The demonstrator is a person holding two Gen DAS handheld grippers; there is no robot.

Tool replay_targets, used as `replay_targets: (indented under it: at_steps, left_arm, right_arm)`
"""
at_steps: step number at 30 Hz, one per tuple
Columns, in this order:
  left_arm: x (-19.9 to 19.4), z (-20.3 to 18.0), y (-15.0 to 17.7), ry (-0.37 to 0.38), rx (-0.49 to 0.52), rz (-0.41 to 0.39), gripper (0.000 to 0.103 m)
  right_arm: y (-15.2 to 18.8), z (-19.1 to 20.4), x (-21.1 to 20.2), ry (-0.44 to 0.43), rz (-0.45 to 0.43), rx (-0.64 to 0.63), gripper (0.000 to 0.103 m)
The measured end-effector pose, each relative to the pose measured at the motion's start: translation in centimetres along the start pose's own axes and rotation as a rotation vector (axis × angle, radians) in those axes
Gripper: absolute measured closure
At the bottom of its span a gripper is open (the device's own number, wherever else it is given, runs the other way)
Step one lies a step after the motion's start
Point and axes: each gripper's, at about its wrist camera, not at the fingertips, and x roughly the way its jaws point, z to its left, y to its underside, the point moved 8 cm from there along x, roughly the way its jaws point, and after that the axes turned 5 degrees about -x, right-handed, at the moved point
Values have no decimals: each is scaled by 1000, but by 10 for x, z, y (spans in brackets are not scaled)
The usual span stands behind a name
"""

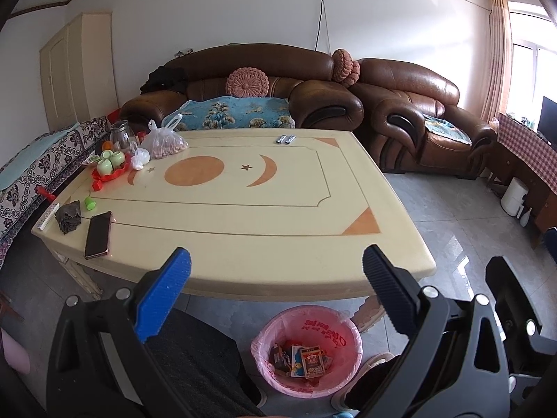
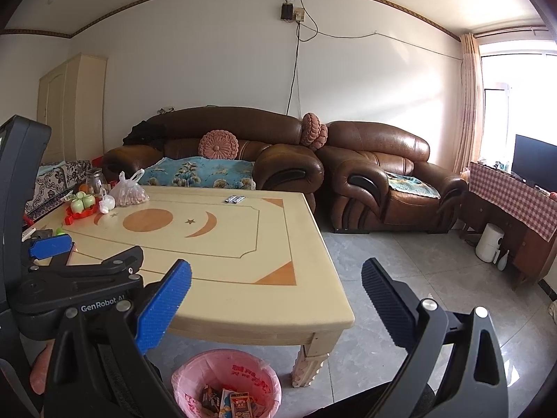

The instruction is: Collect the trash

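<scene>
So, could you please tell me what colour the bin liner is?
Pink, with red print; the bin liner shows best in the left wrist view.

My table (image 1: 243,209) is the landmark. The bin (image 1: 306,351) stands on the floor before its near edge, with packets (image 1: 303,357) in it. On the table's near left corner lies a phone (image 1: 98,234); at the far left a bag (image 1: 163,141); behind the table, the sofa (image 1: 243,83).
</scene>
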Motion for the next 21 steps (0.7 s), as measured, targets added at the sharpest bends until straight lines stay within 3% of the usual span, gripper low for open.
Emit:
replay_targets:
  at_steps: [21]
  left_arm:
    - [-2, -2, -1, 5, -1, -1, 6]
  right_arm:
    - [0, 1, -2, 4, -10, -4, 7]
